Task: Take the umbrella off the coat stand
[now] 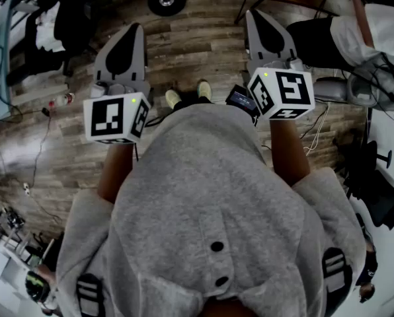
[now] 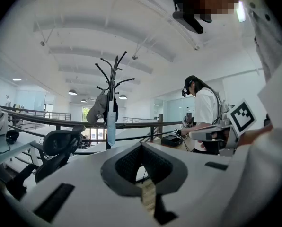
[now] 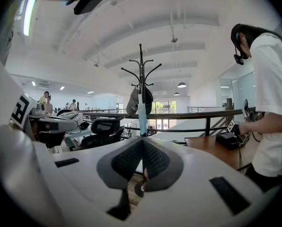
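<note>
Left claw (image 2: 141,146) and right claw (image 3: 142,142) both closed and empty, well apart from umbrella (image 3: 142,118) hanging mid-frame on stand (image 3: 141,70); risk: reaching without opening knocks it, or a sideways yank tips stand.

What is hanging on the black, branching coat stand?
On the black coat stand hang a slim light-blue folded umbrella, lying along the pole, and a grey fabric item. They cover part of the pole, and its base is out of sight.
</note>
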Available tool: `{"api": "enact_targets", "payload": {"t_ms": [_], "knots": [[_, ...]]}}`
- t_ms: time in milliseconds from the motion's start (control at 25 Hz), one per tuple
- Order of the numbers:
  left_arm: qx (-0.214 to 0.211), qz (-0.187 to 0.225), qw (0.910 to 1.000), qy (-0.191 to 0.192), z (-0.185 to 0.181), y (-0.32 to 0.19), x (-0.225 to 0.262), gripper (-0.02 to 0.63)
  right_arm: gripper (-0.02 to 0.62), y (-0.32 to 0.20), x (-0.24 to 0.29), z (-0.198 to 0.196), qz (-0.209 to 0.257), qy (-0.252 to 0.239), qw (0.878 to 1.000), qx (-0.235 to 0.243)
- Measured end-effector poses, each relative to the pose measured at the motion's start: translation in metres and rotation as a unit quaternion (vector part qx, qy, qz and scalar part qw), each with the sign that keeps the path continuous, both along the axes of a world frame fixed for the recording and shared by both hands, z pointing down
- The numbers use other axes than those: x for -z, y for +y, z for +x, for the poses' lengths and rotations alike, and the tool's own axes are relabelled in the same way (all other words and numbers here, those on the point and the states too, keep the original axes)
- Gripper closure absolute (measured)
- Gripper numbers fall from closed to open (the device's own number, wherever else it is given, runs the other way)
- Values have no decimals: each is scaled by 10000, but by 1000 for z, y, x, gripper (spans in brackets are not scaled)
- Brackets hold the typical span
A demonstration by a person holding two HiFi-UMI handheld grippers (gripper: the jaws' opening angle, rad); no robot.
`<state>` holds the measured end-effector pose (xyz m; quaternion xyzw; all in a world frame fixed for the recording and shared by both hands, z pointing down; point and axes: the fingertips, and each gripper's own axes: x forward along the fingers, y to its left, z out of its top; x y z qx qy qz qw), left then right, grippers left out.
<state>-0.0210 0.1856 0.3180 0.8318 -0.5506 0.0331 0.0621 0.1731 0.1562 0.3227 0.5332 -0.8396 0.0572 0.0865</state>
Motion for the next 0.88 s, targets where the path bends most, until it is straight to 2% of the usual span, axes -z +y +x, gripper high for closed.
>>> {"api": "enact_targets", "payload": {"t_ms": [280,440,880], "knots": [[117,-30,9999,-38,-23,-6,-6,594,584,-6,-4,-19,-158,-183,9997,-86],[204,-11,9998,89,-46,-10,-4,594,584,-9,-8,-44,-177,-96,9998,-22],[80,-19,9998,156,-87,-3,-12,594,584,-4,-15,-92,-292,-232,9993,-28]]}}
